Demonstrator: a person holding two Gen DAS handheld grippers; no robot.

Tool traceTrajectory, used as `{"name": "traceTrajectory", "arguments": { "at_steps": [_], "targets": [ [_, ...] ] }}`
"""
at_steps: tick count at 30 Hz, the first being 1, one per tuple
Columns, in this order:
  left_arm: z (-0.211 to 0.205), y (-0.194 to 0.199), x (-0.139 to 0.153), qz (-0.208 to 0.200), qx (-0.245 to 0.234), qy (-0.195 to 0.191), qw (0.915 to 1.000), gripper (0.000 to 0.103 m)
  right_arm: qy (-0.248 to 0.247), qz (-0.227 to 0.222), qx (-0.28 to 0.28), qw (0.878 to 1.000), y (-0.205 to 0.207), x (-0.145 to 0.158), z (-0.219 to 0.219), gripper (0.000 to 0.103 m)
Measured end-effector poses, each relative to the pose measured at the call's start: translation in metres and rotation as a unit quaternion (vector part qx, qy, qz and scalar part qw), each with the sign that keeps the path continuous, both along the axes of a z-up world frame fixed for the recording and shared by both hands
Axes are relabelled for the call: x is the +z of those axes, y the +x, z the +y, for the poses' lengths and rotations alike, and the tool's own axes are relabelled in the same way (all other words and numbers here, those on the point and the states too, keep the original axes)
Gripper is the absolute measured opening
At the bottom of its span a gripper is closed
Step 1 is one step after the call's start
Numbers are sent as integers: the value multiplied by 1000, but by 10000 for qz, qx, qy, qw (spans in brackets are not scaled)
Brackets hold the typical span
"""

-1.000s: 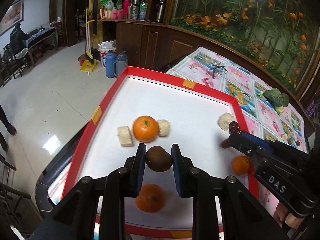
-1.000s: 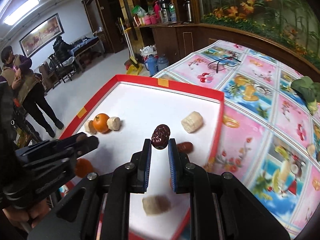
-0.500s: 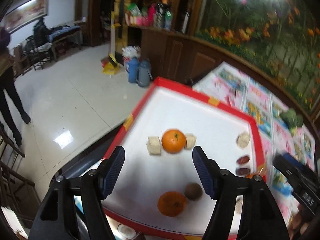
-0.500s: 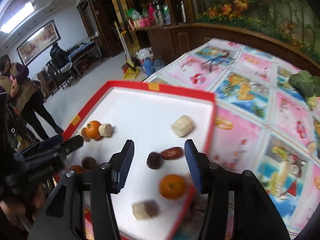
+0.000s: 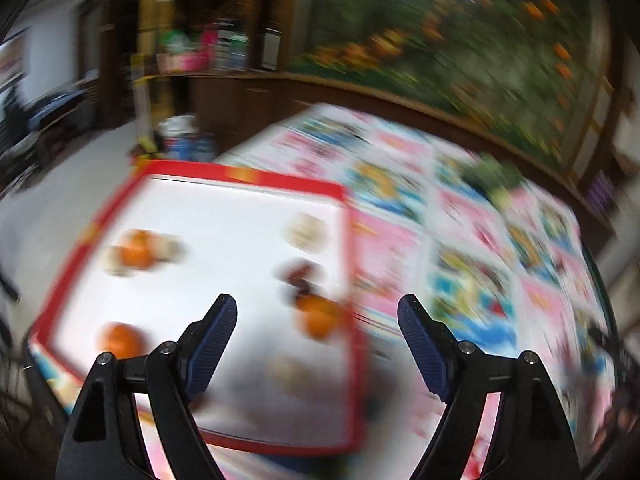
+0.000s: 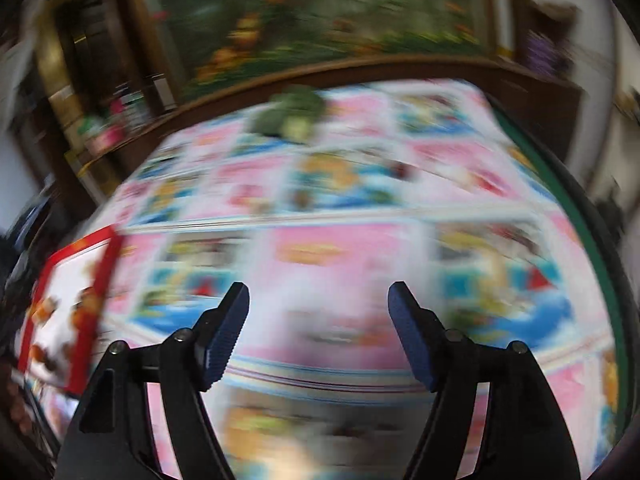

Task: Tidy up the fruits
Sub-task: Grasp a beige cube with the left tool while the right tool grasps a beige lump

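While opening, left gripper (image 5: 316,312) overhangs tray (image 5: 348,240).

Wrist views, both angled down at the table
Left faced the red-rimmed tray (image 5: 348,264); right faced the patterned cloth (image 6: 344,248), tray at far left; both shared these.

Fruits (image 5: 320,318) in tray (image 5: 240,178) on table's (image 5: 460,240) left.
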State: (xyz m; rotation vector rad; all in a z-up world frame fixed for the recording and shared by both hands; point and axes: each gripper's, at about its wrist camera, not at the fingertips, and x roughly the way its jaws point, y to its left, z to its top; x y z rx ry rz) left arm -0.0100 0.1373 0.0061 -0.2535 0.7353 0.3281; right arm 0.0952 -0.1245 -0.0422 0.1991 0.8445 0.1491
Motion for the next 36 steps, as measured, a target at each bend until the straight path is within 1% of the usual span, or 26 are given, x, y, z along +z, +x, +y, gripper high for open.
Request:
{"name": "traceTrajectory", "arguments": {
  "at_steps": [3,6,8,9,10,12,15,17,18,19,20,24,27,28,29,31,32,33,34,36],
  "targets": [
    [-38,21,-11,261,-620,117,9977,82,-75,32,-263,9996,8,-6,-32,72],
    [-65,38,-20,467,-951,241,9941,82,-109,-26,-393,9992,28,-8,-51,72],
    [-76,47,-25,562,-1071,196,9925,82,-212,-19,-486,9986,47,-11,-58,72],
    [-81,53,-28,617,-1104,153,9919,82,-252,56,-529,9983,63,-14,-62,70],
    [-83,56,-30,627,-1119,136,9916,82,-287,99,-550,9980,72,-17,-65,68],
    [-91,60,-31,639,-1151,161,9912,82,-412,185,-586,9973,96,-23,-68,58],
    [-96,74,-32,661,-1167,157,9908,82,-613,272,-585,9960,121,-29,-67,51],
    [-101,89,-34,667,-1199,120,9905,82,-628,348,-606,9956,136,-32,-68,51],
    [-103,94,-34,665,-1217,109,9903,82,-671,362,-622,9951,140,-32,-69,46],
    [-106,101,-34,661,-1235,108,9901,82,-744,410,-614,9945,144,-34,-68,39],
    [-111,107,-35,642,-1274,116,9897,82,-895,430,-656,9929,145,-34,-67,23],
    [-140,140,-35,527,-1582,311,9855,82,-896,428,-601,9932,132,-32,-68,23],
    [-149,171,-37,502,-1579,339,9856,81,-741,408,-545,9949,107,-31,-71,23],
    [-153,182,-39,529,-1633,364,9845,79,-693,400,-502,9955,101,-31,-71,23],
    [-155,189,-41,560,-1679,380,9835,72,-656,392,-459,9960,94,-30,-71,23],
    [-159,202,-47,673,-1745,483,9812,53,-574,383,-418,9967,80,-30,-73,23],
    [-161,205,-49,630,-1780,561,9804,36,-572,381,-387,9969,77,-30,-73,23],
    [-161,204,-49,628,-1766,651,9801,25,-574,379,-361,9970,74,-30,-73,23],
    [-160,202,-48,626,-1735,698,9804,25,-568,379,-341,9971,71,-30,-72,23],
    [-158,190,-47,664,-1759,671,9799,25,-579,380,-295,9972,66,-29,-71,23]
  ]
}}
